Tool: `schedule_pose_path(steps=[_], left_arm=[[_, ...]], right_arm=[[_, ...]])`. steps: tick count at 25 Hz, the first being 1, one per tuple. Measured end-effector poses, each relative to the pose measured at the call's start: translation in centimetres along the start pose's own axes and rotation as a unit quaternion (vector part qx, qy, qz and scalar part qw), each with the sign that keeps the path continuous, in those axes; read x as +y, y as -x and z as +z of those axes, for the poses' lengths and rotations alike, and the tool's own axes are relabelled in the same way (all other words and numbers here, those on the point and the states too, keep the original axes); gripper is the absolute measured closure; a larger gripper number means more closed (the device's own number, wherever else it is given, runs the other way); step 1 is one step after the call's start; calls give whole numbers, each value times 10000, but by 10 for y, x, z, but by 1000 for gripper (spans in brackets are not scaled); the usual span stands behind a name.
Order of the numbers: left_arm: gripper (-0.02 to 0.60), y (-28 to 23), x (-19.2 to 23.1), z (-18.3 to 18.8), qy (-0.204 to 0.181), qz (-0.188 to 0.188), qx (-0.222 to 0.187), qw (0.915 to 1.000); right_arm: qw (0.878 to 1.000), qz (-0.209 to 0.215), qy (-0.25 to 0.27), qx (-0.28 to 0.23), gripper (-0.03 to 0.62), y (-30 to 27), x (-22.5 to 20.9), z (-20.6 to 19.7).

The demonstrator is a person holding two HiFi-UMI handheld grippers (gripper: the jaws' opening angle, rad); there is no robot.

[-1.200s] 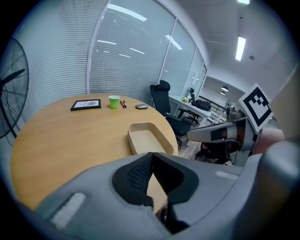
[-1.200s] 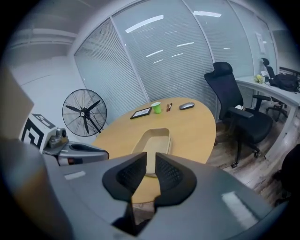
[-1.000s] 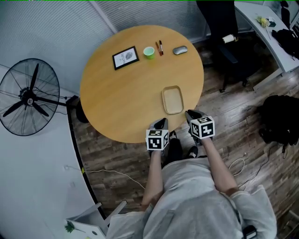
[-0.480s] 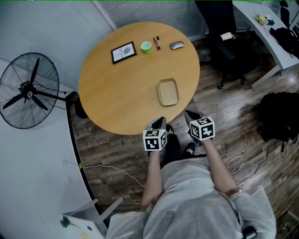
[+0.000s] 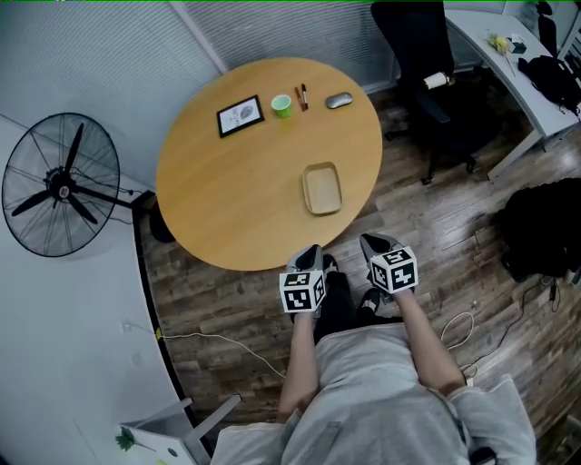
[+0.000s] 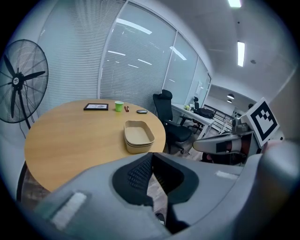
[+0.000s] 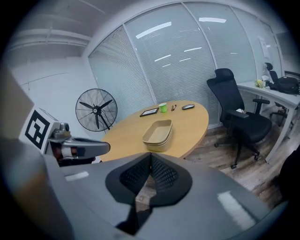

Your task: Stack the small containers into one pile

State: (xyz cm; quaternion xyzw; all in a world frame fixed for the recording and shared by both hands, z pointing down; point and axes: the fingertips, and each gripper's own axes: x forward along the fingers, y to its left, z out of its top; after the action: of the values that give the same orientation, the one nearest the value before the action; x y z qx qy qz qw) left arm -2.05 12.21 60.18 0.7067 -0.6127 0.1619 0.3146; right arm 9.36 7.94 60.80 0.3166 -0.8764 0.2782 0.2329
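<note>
The containers (image 5: 322,189) sit nested in one pile at the table's (image 5: 227,191) 4 o'clock, near its edge. Off the table at 5 o'clock, the left gripper (image 5: 312,251) and right gripper (image 5: 369,242) both have their fingers pressed together on nothing.

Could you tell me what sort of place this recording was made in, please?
Most likely an office: a round wooden table, a black swivel chair and glass walls with blinds.
</note>
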Motion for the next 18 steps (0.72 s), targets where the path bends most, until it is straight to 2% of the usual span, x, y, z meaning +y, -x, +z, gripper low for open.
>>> schedule_pose_path(steps=[11, 18], left_arm=[[575, 0, -12, -8, -115, 40, -85, 9999], [575, 2, -10, -4, -195, 134, -193, 9995]], right_arm=[[10000, -26, -25, -11, 597, 8, -11, -8], [9998, 192, -41, 20, 597, 7, -5, -4]])
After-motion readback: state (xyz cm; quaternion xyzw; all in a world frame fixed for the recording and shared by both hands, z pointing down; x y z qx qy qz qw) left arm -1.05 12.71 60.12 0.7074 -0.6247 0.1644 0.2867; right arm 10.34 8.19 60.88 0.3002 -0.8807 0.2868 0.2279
